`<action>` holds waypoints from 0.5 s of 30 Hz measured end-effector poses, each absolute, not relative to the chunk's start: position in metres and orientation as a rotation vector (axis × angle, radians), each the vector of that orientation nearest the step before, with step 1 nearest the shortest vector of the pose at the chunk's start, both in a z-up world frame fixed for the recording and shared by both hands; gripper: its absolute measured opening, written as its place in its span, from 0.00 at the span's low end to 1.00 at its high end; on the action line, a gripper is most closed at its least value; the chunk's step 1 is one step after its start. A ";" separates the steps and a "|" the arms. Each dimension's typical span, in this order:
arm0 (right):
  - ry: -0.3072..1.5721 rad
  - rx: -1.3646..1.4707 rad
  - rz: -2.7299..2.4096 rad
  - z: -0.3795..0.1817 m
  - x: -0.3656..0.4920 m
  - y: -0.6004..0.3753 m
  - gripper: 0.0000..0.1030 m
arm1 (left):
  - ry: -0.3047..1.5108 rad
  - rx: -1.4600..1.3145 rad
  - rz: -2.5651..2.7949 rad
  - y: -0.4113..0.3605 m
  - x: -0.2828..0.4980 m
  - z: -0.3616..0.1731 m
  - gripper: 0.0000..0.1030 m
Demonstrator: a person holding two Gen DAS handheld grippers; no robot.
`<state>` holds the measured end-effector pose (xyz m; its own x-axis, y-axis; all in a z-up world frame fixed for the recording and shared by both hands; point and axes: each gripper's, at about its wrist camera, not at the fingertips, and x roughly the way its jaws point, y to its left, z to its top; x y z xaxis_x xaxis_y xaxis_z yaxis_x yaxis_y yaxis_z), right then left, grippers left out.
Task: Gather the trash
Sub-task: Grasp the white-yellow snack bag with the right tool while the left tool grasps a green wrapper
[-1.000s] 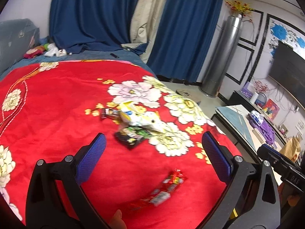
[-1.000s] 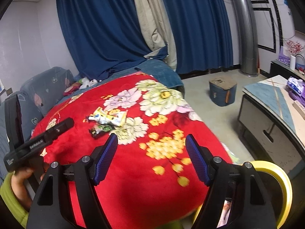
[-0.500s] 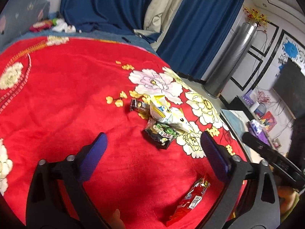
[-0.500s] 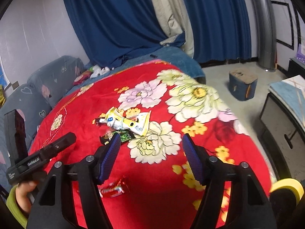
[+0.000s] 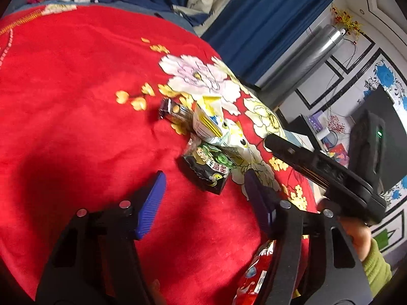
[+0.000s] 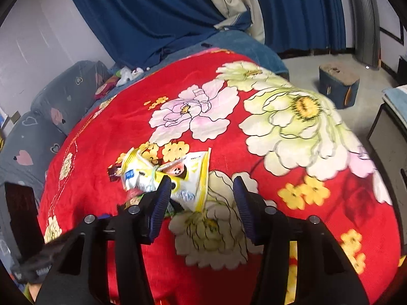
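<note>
Several wrappers lie on a red flowered blanket (image 5: 63, 101). A black and green packet (image 5: 207, 170) lies just ahead of my open, empty left gripper (image 5: 203, 190). Behind it are a yellow and white bag (image 5: 216, 129) and a dark wrapper (image 5: 173, 111). A red wrapper (image 5: 254, 277) lies low right, partly behind my right finger. In the right wrist view the yellow and white bag (image 6: 178, 175) lies just ahead and left of my open, empty right gripper (image 6: 201, 200); the green packet (image 6: 173, 208) peeks out behind the left finger.
The right gripper's body (image 5: 323, 172) crosses the left wrist view on the right. Blue curtains (image 6: 165, 7) hang behind the bed. A grey sofa (image 6: 43, 117) stands left. A blue stool (image 6: 338, 84) is on the floor, a cabinet (image 6: 389, 127) right.
Both grippers have moved forward and down toward the wrapper pile, which now looms larger. Their jaws have narrowed but stay open. The red wrapper has slid to the left view's lower right.
</note>
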<state>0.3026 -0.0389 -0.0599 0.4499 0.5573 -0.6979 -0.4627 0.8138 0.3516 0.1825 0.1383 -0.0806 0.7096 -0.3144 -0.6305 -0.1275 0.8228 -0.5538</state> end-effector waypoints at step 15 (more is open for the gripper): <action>1.071 0.296 0.715 -0.095 0.346 -0.020 0.22 | 0.821 -0.674 -0.161 0.134 0.203 -0.097 0.43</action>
